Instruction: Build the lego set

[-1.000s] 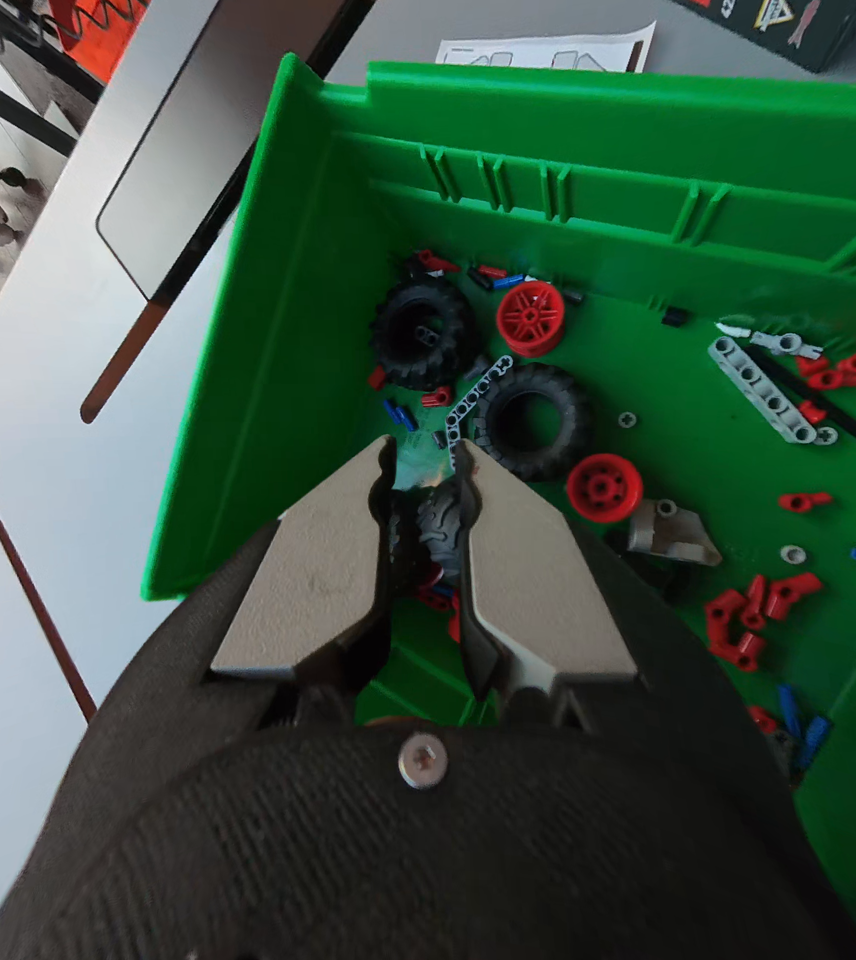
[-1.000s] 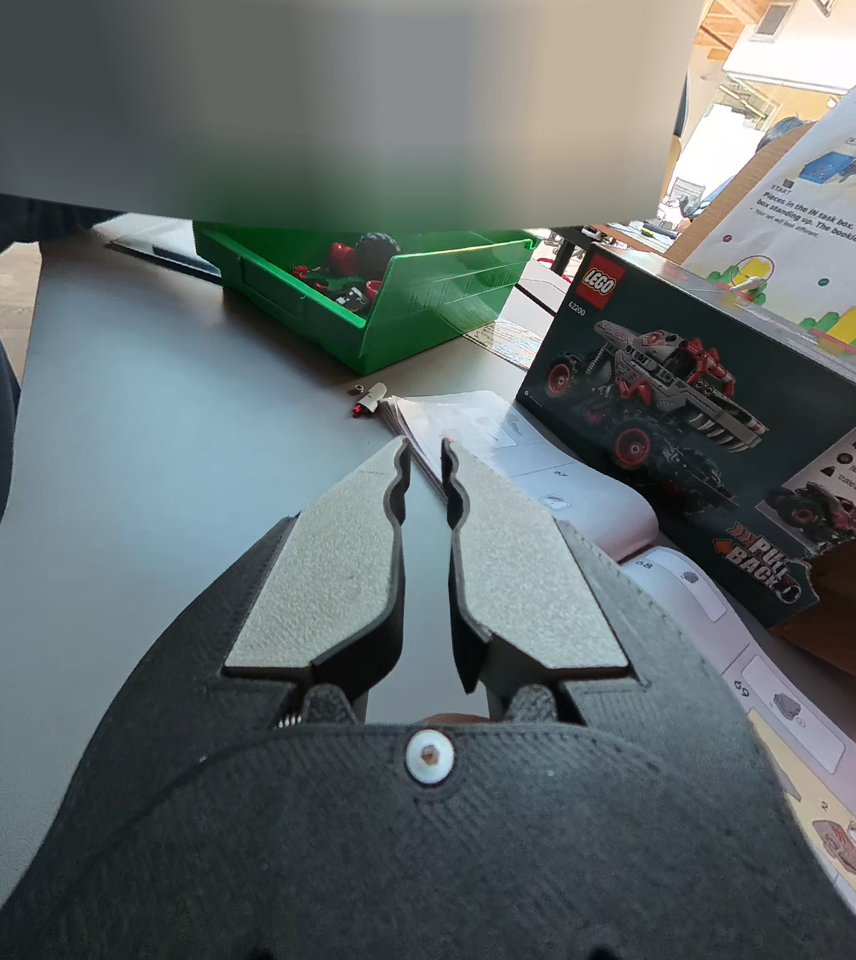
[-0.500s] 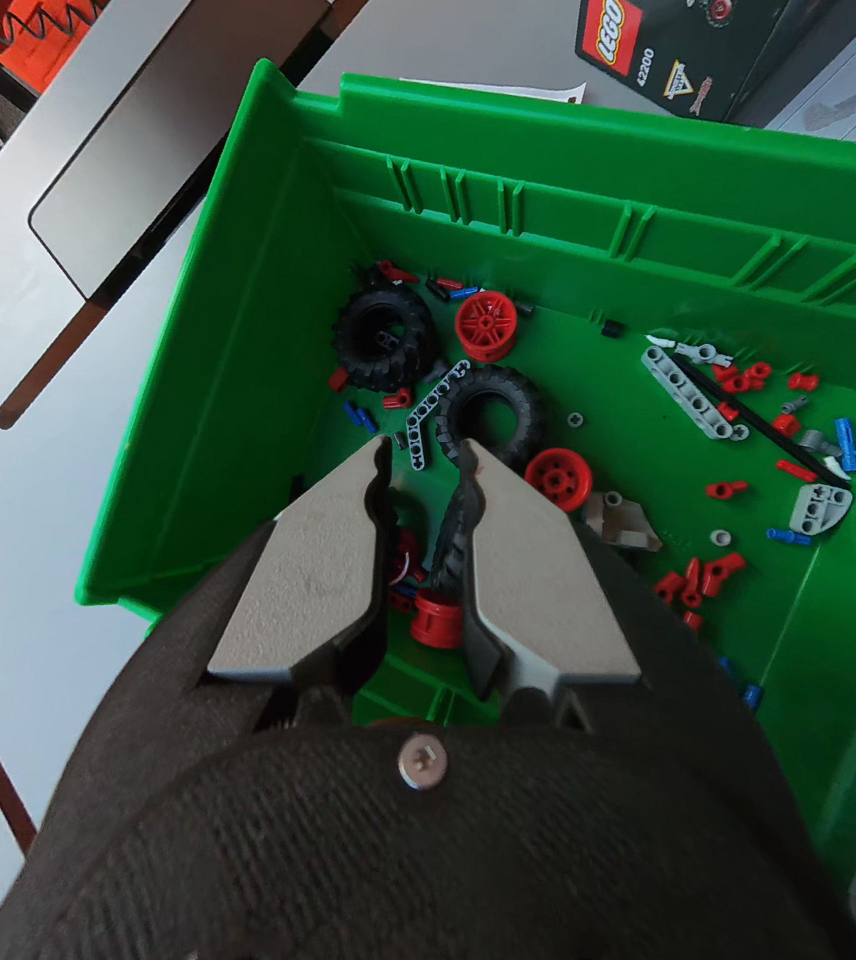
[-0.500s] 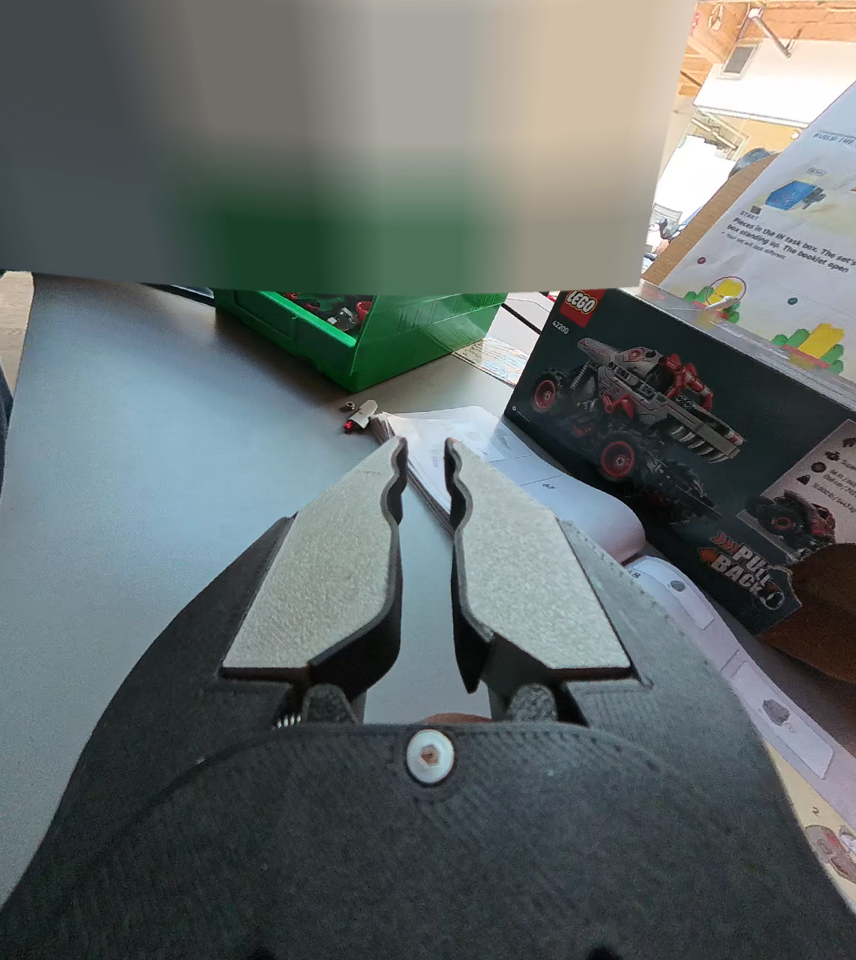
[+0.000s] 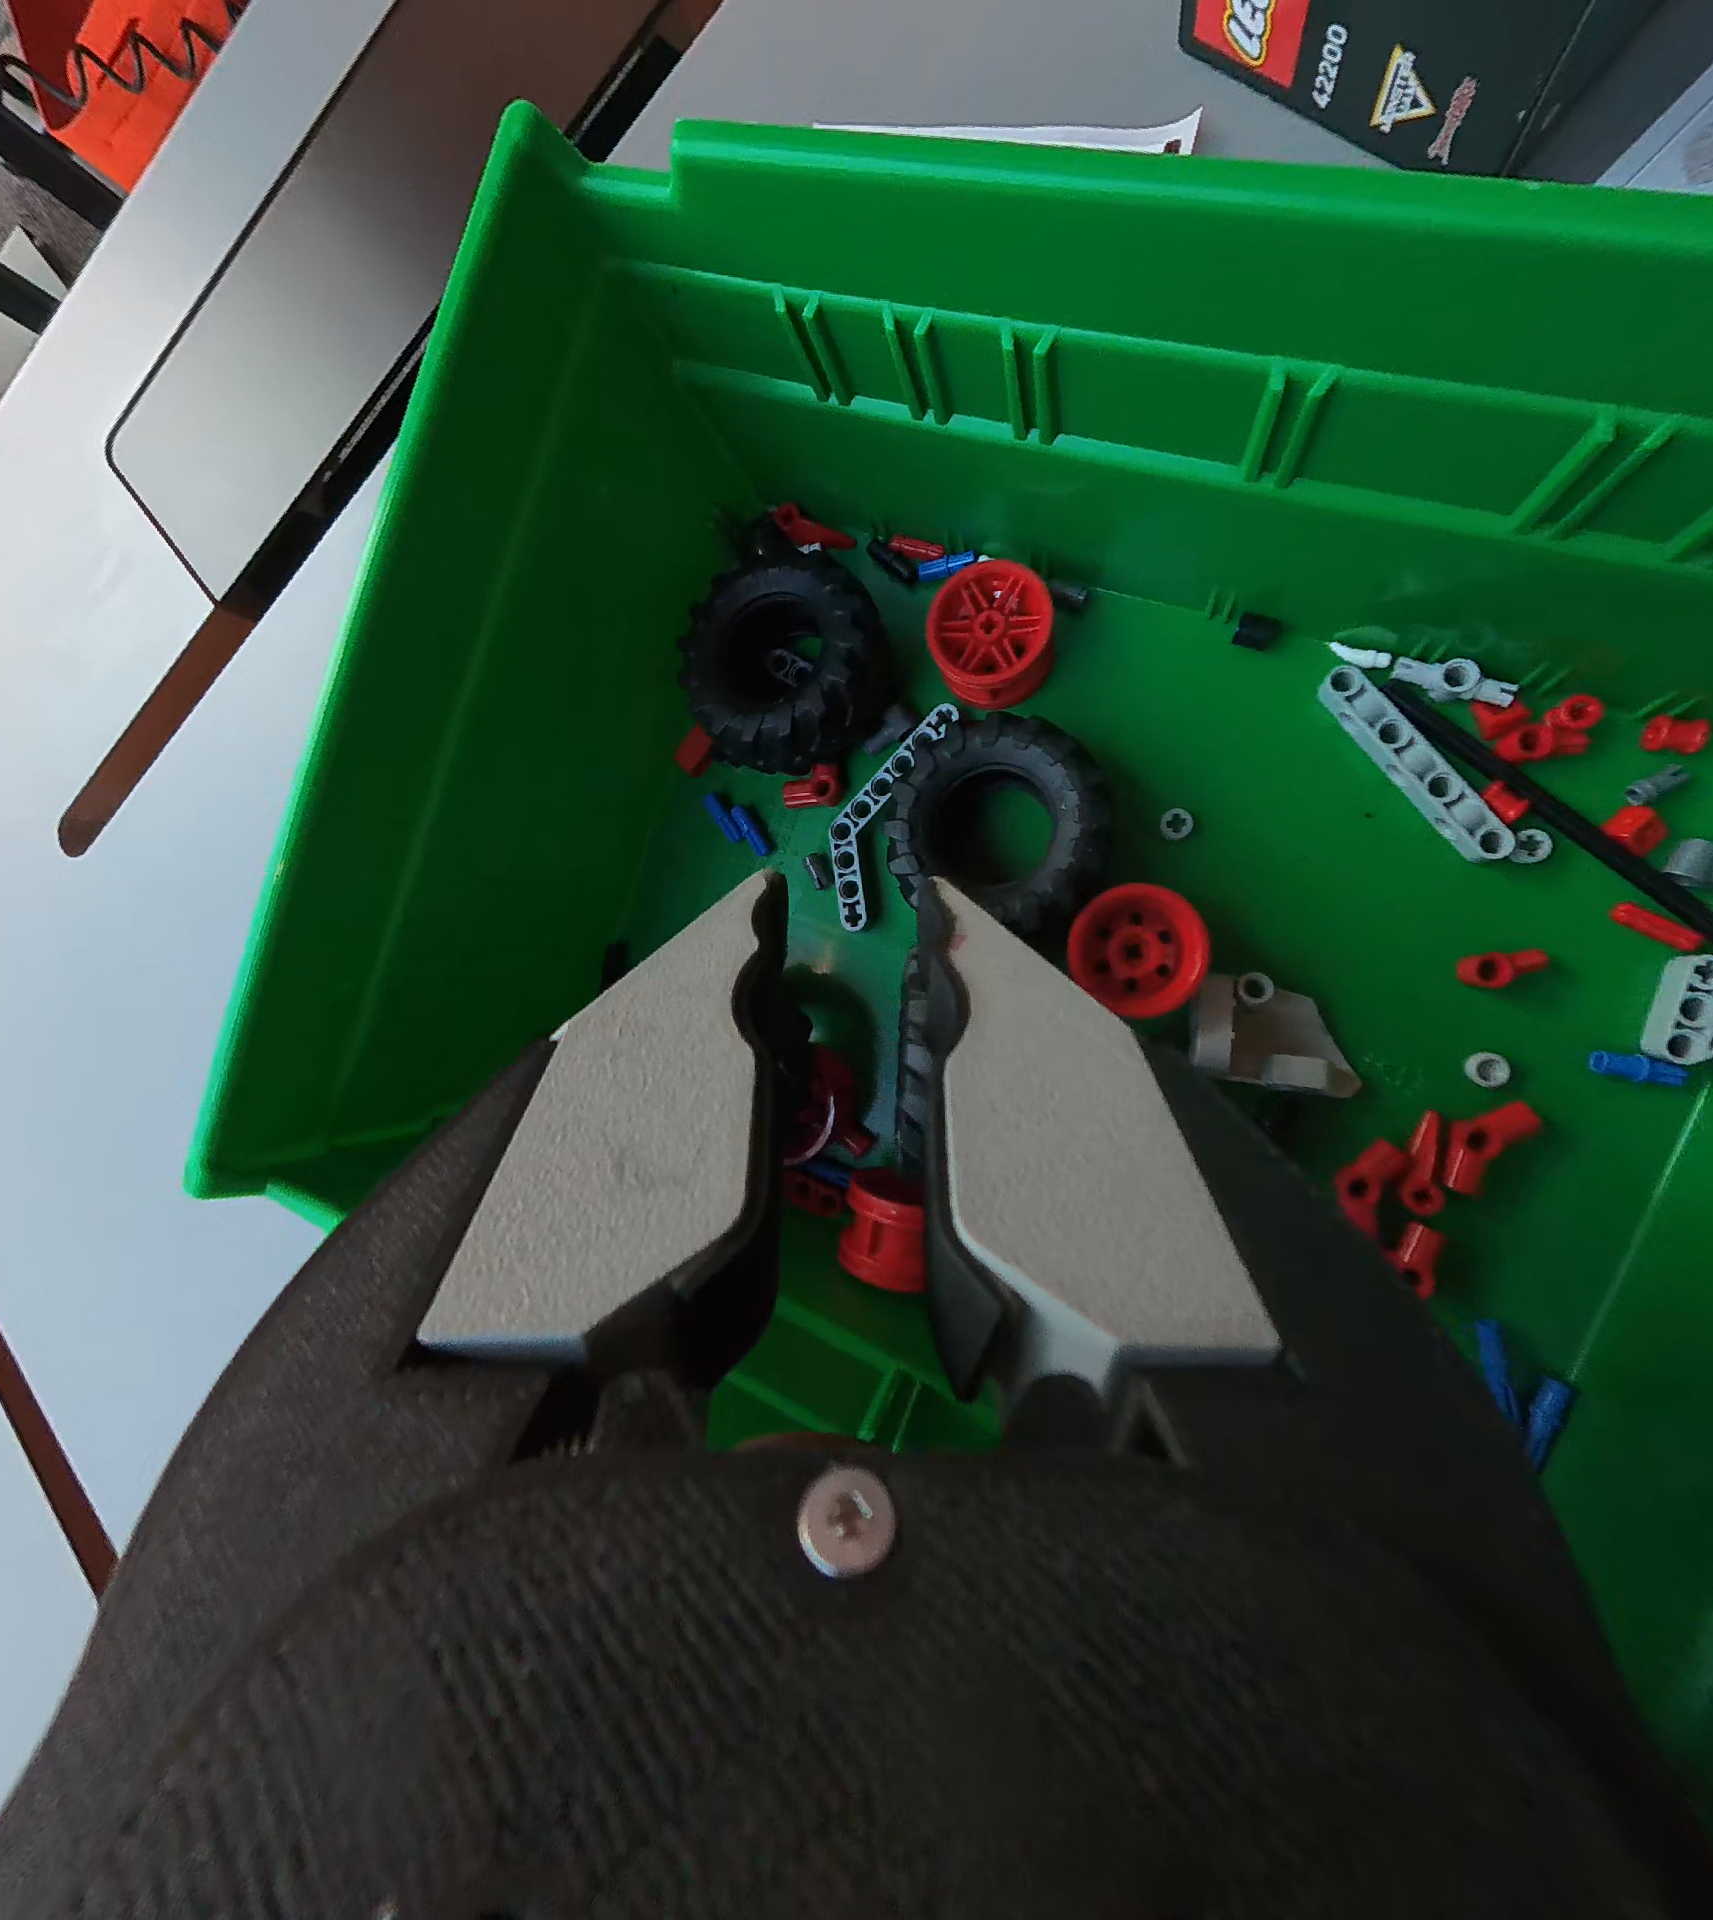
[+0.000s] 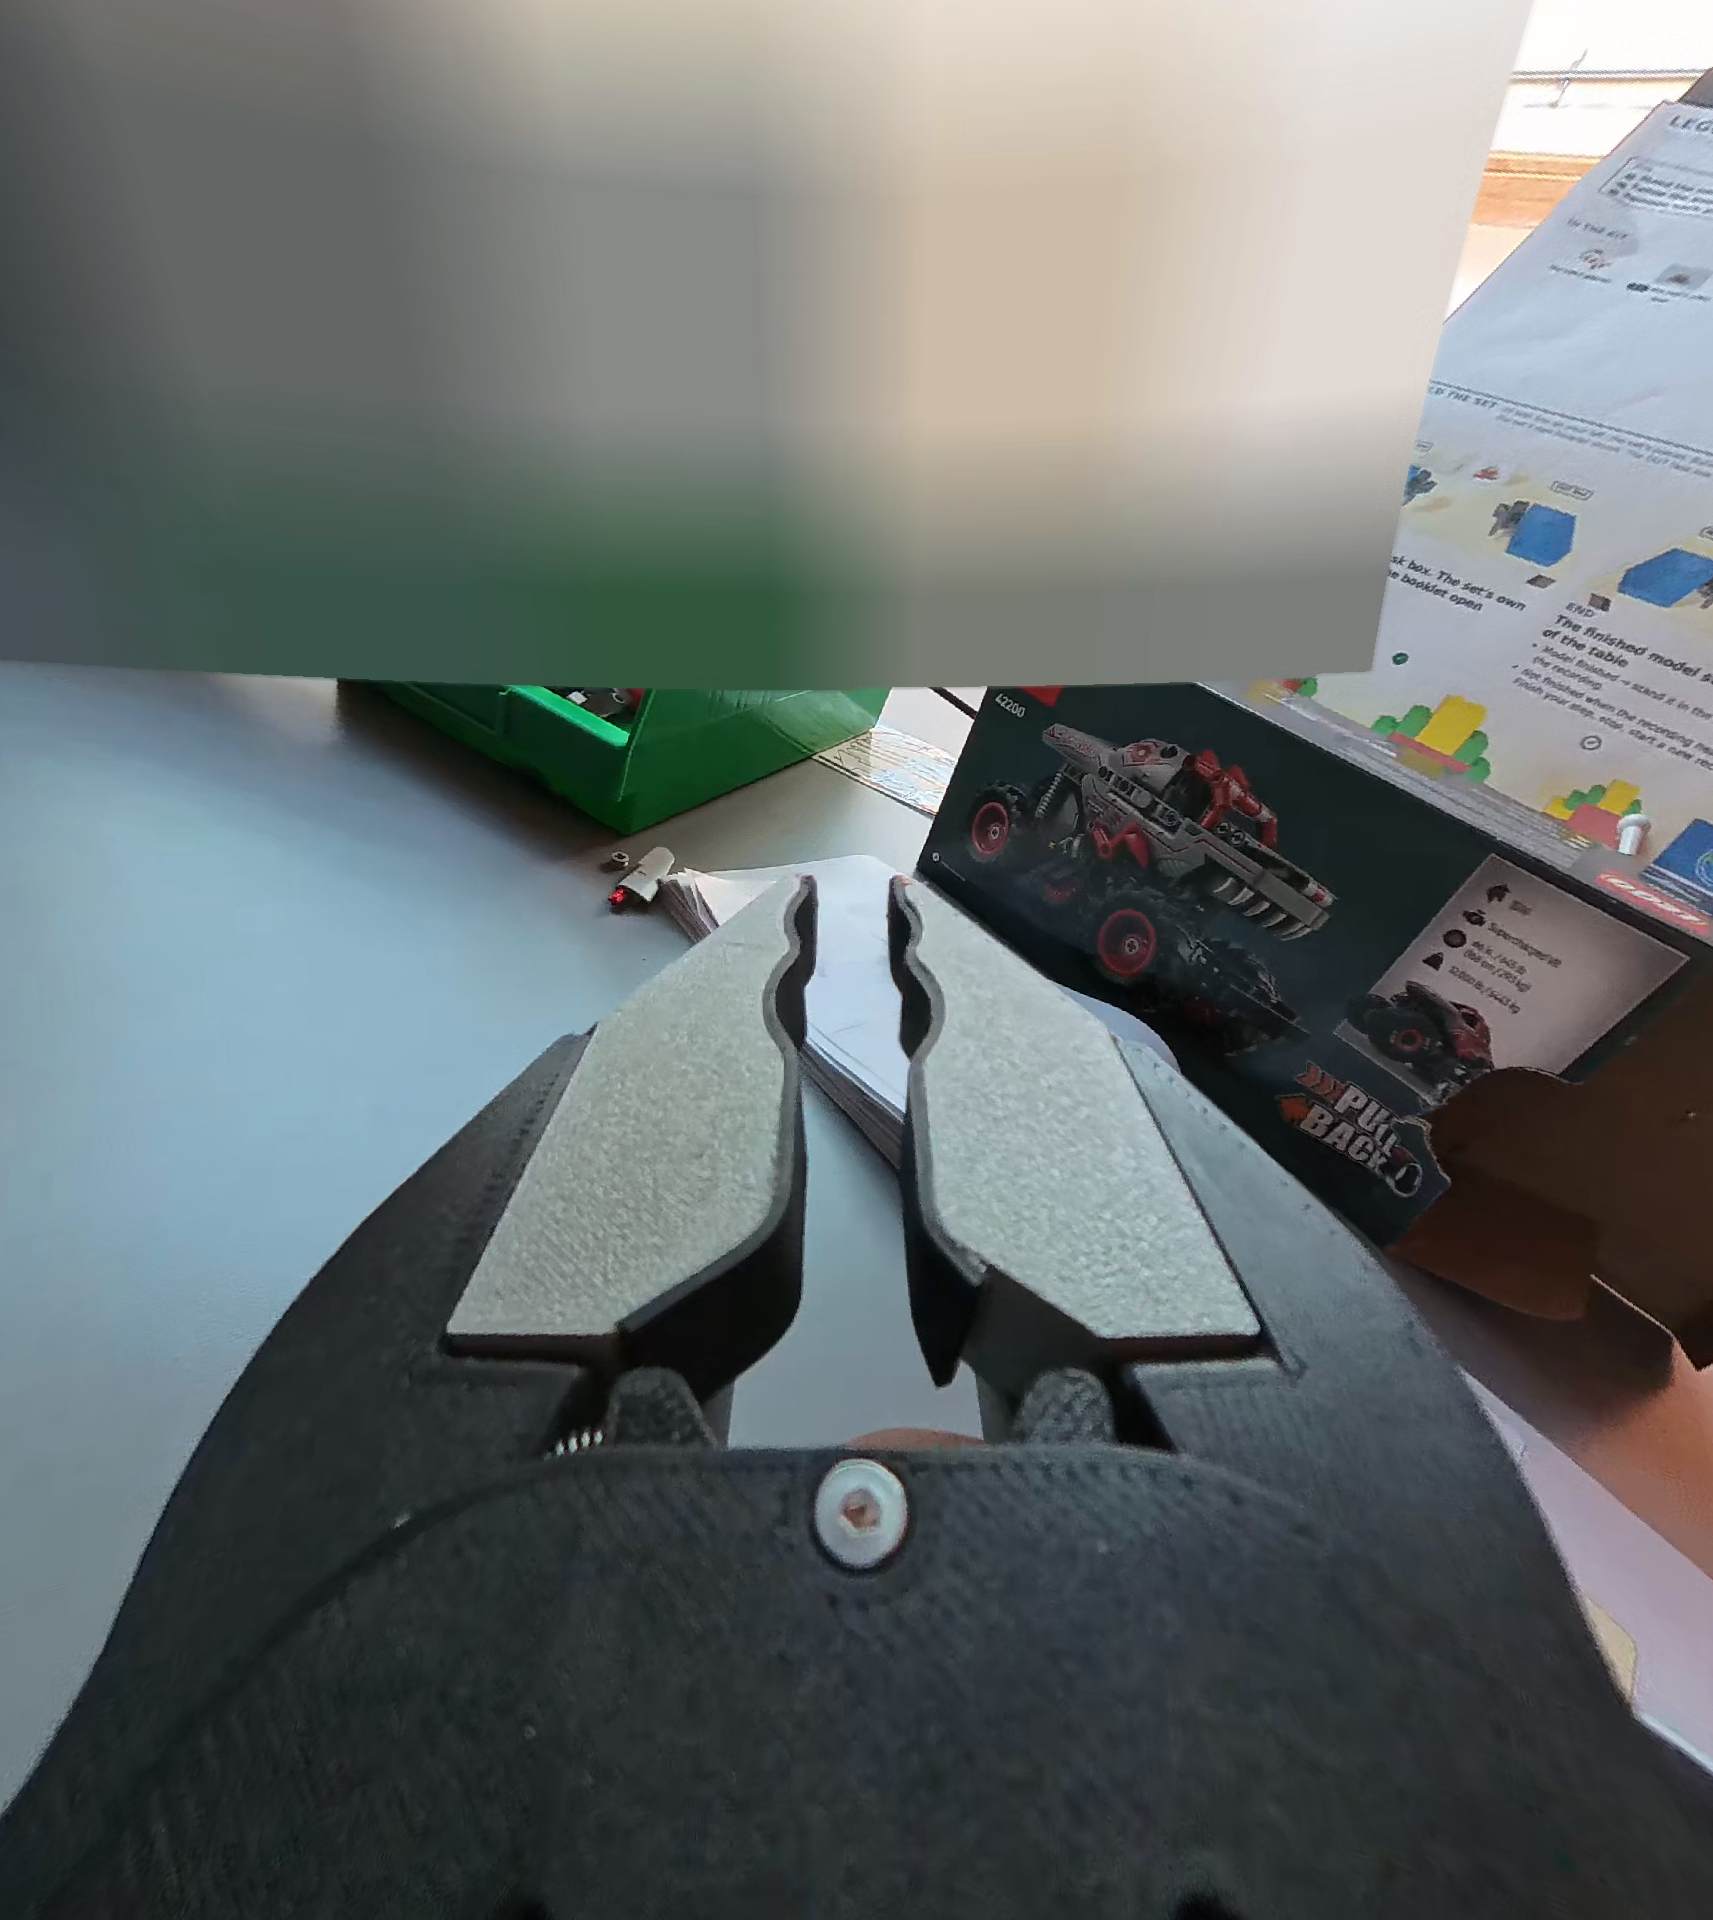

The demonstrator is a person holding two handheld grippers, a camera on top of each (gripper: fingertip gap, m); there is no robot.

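**Sorting Parts Over the Green Bin**

Hovering above the near corner of a green bin (image 5: 540, 582), the left gripper (image 5: 847, 894) has its jaws apart, with nothing clamped between them. A black tyre (image 5: 919, 1049) stands on edge against the inner face of its right finger; whether they touch cannot be told. Just past the fingertips lie a grey beam (image 5: 878, 816), two more black tyres (image 5: 779, 670) and red wheel hubs (image 5: 989, 632), with red, blue and grey pins scattered further right across the bin floor. The right gripper (image 6: 852, 899), jaws slightly apart and empty, points over an open instruction booklet (image 6: 857, 997) on the grey table (image 6: 208, 1039). The set's box (image 6: 1247, 935) stands just to the right, and the bin sits well beyond the booklet.
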